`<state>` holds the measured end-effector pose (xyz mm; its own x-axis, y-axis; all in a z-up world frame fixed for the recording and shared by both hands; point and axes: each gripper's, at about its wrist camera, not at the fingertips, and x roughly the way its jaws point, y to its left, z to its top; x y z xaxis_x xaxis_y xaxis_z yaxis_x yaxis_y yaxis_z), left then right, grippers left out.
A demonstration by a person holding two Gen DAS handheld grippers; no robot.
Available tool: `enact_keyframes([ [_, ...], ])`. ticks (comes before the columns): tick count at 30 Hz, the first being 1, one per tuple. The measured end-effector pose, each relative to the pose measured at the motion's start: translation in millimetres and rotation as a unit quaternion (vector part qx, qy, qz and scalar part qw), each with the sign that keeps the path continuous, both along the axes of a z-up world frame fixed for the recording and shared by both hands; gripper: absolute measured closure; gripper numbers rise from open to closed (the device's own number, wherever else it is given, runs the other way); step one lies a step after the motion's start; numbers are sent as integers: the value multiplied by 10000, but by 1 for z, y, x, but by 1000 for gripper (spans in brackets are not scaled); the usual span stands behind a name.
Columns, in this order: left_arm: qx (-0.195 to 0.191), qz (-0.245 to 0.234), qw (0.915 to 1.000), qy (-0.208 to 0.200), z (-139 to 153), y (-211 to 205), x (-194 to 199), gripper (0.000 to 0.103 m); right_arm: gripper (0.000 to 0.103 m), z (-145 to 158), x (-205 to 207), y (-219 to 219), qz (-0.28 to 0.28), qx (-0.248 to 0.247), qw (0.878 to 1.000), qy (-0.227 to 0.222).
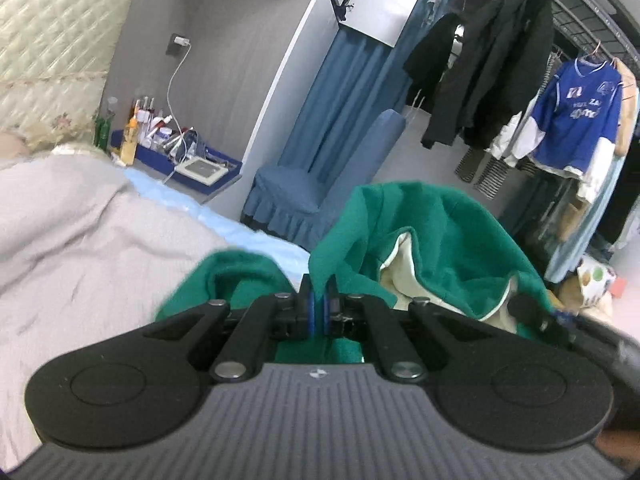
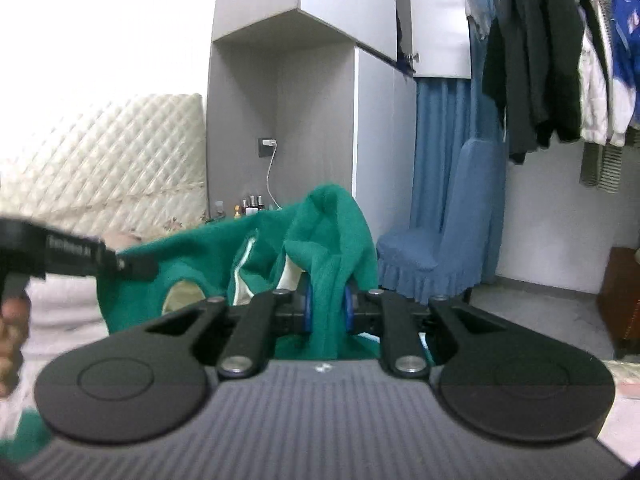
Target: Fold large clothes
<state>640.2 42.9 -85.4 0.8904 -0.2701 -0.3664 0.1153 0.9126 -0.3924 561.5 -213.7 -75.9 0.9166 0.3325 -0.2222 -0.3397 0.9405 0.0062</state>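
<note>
The left gripper [image 1: 319, 307] and the right gripper [image 2: 327, 307] are each clamped on the green garment [image 1: 432, 220], probably to lift it off the grey bed [image 1: 80, 224] and spread it for folding. Behind stand a blue chair [image 1: 320, 184] and hanging clothes [image 1: 492, 80].

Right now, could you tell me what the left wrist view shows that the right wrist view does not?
Only the left wrist view shows the grey blanket on the bed, the blue tray of bottles, and the blue jersey hanging on the rack.

Only the right wrist view shows the person's hand holding the left tongs.

Both show the green garment pinched in tongs, the blue chair, the black coats and the quilted headboard.
</note>
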Motion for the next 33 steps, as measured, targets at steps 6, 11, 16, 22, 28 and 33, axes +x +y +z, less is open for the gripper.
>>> enact_keyframes([
  [6, -243, 191, 9994, 129, -19, -7, -97, 99, 85, -32, -76, -20, -175, 335, 9983, 438],
  [11, -232, 367, 9986, 297, -59, -10, -152, 99, 85, -61, -117, -18, -146, 437, 9949, 902],
  [16, -353, 617, 9958, 573, -107, -2, -182, 99, 84, -84, -132, -5, -64, 54, 9903, 1390],
  [22, -397, 710, 9914, 1021, -143, 13, -175, 98, 82, -109, -123, 2, -77, -123, 9816, 1906],
  [28, -569, 585, 9901, 1145, -160, 24, -167, 98, 80, -114, -118, 0, -368, 500, 9739, 2183],
  [33, -1004, 386, 9869, 1207, -154, 34, -181, 93, 70, -107, -134, -6, -509, 799, 9670, 2364],
])
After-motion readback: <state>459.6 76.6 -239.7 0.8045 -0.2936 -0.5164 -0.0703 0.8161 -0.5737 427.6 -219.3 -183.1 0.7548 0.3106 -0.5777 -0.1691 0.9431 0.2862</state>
